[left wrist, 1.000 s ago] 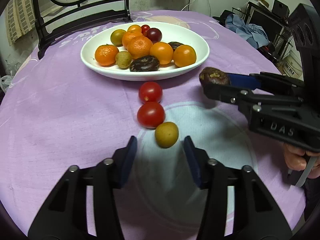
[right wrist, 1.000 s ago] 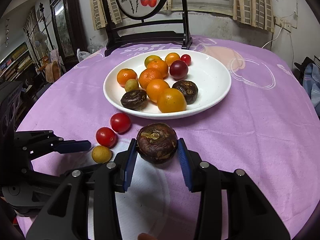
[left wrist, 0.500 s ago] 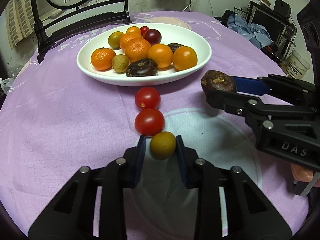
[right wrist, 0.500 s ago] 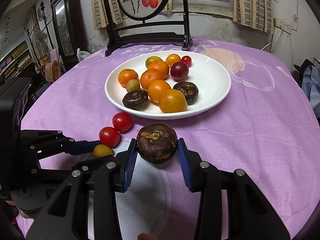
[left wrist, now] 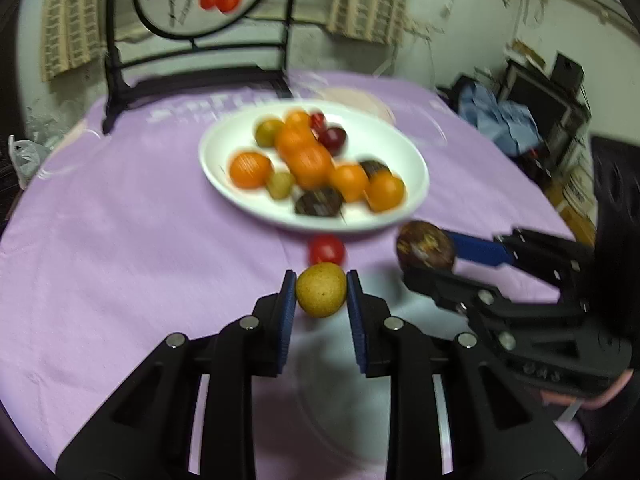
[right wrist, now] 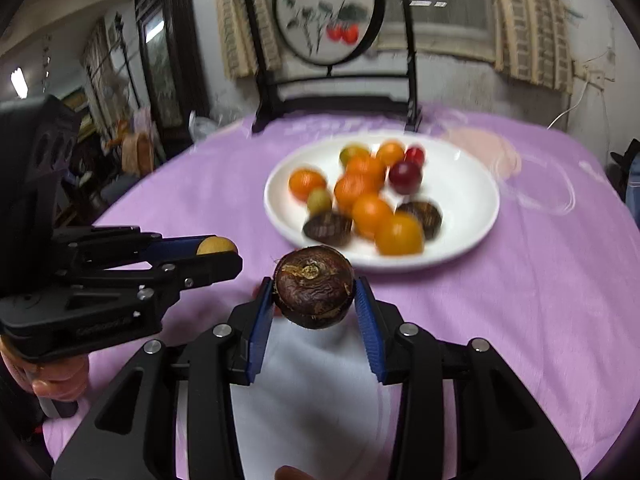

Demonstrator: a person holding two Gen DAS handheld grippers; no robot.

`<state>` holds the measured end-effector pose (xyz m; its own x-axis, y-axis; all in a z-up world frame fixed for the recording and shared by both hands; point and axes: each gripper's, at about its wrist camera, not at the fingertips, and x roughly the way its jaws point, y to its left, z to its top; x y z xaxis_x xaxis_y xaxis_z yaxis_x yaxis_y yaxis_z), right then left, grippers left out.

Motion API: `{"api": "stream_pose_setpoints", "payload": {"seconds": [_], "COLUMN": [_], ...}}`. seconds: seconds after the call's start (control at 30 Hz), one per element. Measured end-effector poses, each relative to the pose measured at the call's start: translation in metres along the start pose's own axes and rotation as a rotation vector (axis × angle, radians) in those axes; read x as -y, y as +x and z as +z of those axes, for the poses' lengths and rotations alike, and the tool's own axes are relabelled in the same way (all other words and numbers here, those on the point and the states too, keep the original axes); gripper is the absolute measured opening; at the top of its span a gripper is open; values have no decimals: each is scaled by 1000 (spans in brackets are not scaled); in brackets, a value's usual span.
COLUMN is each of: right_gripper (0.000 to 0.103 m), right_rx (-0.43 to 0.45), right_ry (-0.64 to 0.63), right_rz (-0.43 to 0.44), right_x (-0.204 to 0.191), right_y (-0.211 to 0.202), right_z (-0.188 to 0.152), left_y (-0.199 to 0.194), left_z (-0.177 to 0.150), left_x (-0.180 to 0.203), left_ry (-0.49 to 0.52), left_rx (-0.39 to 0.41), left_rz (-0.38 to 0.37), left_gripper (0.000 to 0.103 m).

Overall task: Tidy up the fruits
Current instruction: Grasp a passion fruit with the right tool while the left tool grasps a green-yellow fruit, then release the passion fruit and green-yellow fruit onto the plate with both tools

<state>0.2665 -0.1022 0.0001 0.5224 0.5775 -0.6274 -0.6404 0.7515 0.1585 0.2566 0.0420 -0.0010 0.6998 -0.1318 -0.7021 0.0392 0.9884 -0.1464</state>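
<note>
The left gripper (left wrist: 321,289) pinches a small round yellow-green fruit (left wrist: 321,289) above the purple-clothed desk (left wrist: 120,260). The right gripper (right wrist: 314,294) clamps a dark brown wrinkled round fruit (right wrist: 314,286) just near of the white oval plate (right wrist: 472,200). Both fruits are round and held only at the fingertips, so either might slip and roll. The crowded plate could scatter fruit if bumped.

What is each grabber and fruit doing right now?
Left gripper: shut on the yellow fruit.
Right gripper: shut on the dark brown fruit.
Red tomato: lying on the tablecloth.
White plate: holding many fruits.
</note>
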Motion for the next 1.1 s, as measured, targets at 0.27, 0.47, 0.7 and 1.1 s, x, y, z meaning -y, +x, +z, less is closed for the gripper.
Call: {"api": "stream_pose_setpoints", "payload": {"seconds": [0.27, 0.47, 0.7, 1.1], "right_gripper": [41, 41, 43, 45], "right_rx": [132, 145, 141, 145], "right_ry": [129, 169, 208, 234], "right_rz": [-103, -161, -174, -102], "right_x": [32, 60, 80, 55], "right_y": [20, 37, 56, 22], "right_z": [38, 47, 52, 49], "left_y": [38, 65, 90, 26], "left_z": [48, 69, 85, 105], "left_x": [-2, -8, -15, -27], "left_ry": [-4, -29, -55, -140], "left_rx": [79, 72, 55, 156], "left_rz": [104, 135, 139, 290], "left_gripper": [25, 25, 25, 95]}}
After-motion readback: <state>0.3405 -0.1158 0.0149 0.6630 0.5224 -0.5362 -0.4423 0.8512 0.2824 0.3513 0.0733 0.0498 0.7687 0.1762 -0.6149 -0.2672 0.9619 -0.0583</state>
